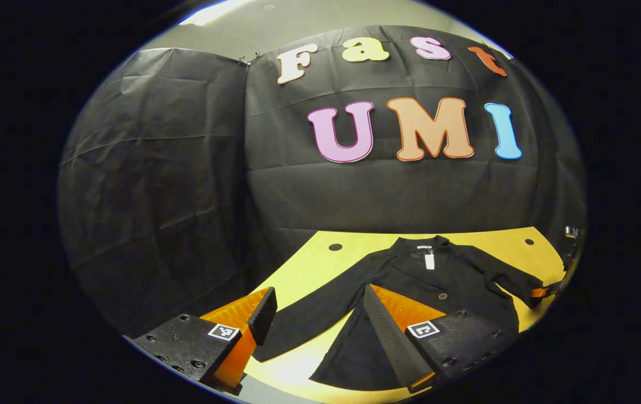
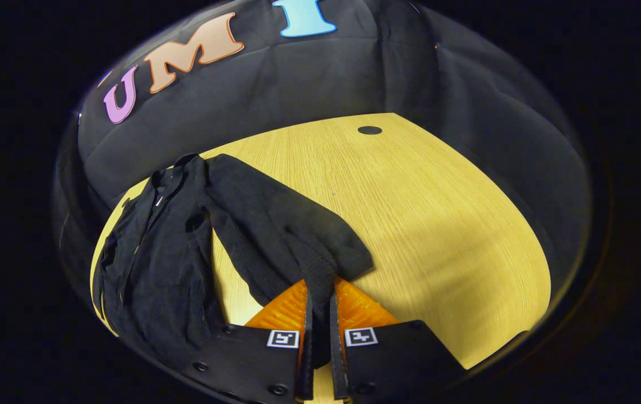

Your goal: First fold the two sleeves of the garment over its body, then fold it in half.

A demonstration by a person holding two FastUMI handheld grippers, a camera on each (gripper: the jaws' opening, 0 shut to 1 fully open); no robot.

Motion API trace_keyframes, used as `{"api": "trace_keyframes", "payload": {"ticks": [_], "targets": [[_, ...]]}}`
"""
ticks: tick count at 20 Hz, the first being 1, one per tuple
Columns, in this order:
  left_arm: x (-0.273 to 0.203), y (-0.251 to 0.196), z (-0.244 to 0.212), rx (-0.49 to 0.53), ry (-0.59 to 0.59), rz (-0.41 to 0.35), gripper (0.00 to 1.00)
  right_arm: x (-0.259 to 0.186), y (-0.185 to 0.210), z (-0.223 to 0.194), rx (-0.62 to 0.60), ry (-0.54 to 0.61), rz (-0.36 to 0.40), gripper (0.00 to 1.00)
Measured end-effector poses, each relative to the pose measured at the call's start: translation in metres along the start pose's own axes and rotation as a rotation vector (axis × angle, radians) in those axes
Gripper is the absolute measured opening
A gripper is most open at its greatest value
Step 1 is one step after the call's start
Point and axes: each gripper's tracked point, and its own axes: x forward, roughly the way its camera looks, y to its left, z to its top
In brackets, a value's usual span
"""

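Low in the frame, the right gripper (image 2: 320,314) pinches the cuff of a soft, limp black knit cardigan (image 2: 169,252) sprawled on the yellow wooden table (image 2: 438,213), while the left gripper (image 1: 320,320) gapes open above it.

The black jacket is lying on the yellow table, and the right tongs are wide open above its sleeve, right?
Not quite. The black jacket does lie on the yellow table, but the right tongs are not open: the right gripper view shows them pinched shut on the sleeve.
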Motion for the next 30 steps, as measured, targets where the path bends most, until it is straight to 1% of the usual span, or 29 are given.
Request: {"api": "trace_keyframes", "payload": {"ticks": [1,6,7,8,9,10,11,12,14,15,16,17,18,19,20,23,25,27,30], "targets": [[-0.001,-0.001,-0.001,0.000,0.000,-0.007,0.96,-0.001,0.000,0.001,0.000,0.009,-0.008,0.11],[-0.001,0.010,-0.002,0.000,-0.003,-0.013,0.96,-0.004,0.001,0.005,-0.003,0.077,-0.032,0.11],[-0.001,0.013,-0.006,-0.007,0.004,-0.014,0.96,-0.007,0.002,0.007,-0.014,0.081,-0.037,0.11],[-0.002,0.016,-0.008,-0.013,0.009,-0.015,0.93,-0.010,0.002,0.012,-0.028,0.076,-0.045,0.11],[-0.002,0.018,-0.010,-0.018,0.014,-0.016,0.93,-0.015,0.002,0.020,-0.041,0.062,-0.054,0.10],[-0.001,0.021,-0.013,-0.019,0.021,-0.018,0.93,-0.019,0.004,0.030,-0.048,0.042,-0.056,0.10],[0.000,0.024,-0.016,-0.018,0.028,-0.017,0.96,-0.023,0.007,0.039,-0.047,0.028,-0.056,0.11],[0.001,0.028,-0.016,-0.018,0.028,-0.016,0.93,-0.025,0.012,0.051,-0.046,0.016,-0.055,0.10],[0.003,0.036,-0.014,-0.019,0.022,-0.016,0.93,-0.037,0.018,0.078,-0.047,-0.027,-0.056,0.11],[0.006,0.038,-0.013,-0.022,0.019,-0.017,0.96,-0.041,0.023,0.096,-0.054,-0.056,-0.054,0.11],[0.008,0.041,-0.013,-0.025,0.020,-0.018,0.96,-0.044,0.030,0.114,-0.063,-0.086,-0.053,0.11],[0.011,0.044,-0.014,-0.027,0.019,-0.019,0.93,-0.047,0.037,0.132,-0.074,-0.120,-0.050,0.10],[0.013,0.047,-0.013,-0.029,0.021,-0.021,0.93,-0.051,0.044,0.147,-0.083,-0.141,-0.047,0.11],[0.014,0.050,-0.014,-0.029,0.022,-0.022,0.93,-0.053,0.053,0.160,-0.090,-0.158,-0.046,0.10],[0.017,0.053,-0.013,-0.029,0.021,-0.022,0.96,-0.054,0.062,0.171,-0.096,-0.174,-0.042,0.10],[0.021,0.063,-0.007,-0.044,0.012,-0.021,0.96,-0.058,0.098,0.204,-0.107,-0.231,-0.021,0.10],[0.026,0.067,-0.006,-0.056,0.010,-0.020,0.96,-0.057,0.131,0.218,-0.124,-0.261,0.005,0.10],[0.032,0.072,-0.003,-0.065,0.004,-0.015,0.96,-0.054,0.165,0.228,-0.171,-0.275,0.027,0.10],[0.036,0.079,-0.001,-0.087,0.000,-0.008,0.96,-0.046,0.228,0.237,-0.225,-0.280,0.084,0.10]]}}
